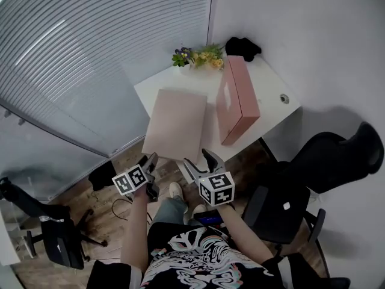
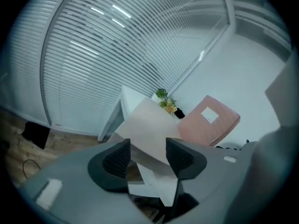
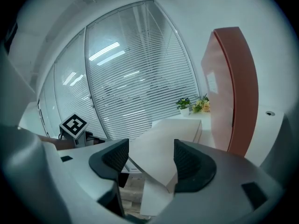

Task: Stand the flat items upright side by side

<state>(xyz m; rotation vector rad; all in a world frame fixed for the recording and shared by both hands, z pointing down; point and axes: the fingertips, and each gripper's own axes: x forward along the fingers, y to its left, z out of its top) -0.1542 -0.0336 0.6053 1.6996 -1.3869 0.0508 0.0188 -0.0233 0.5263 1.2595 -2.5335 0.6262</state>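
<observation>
My left gripper [image 1: 150,160] and right gripper [image 1: 197,158] hover side by side off the front edge of the white desk [image 1: 274,86]. Both sets of fingers are apart and grip nothing. Beyond them the pale pink flat box [image 1: 175,122] lies on its broad face, its near end jutting past the desk's edge. To its right, a little apart, the darker pink box [image 1: 237,98] stands upright on a long narrow side. Small potted flowers [image 1: 201,56] and a black object [image 1: 242,46] sit at the back of the desk.
</observation>
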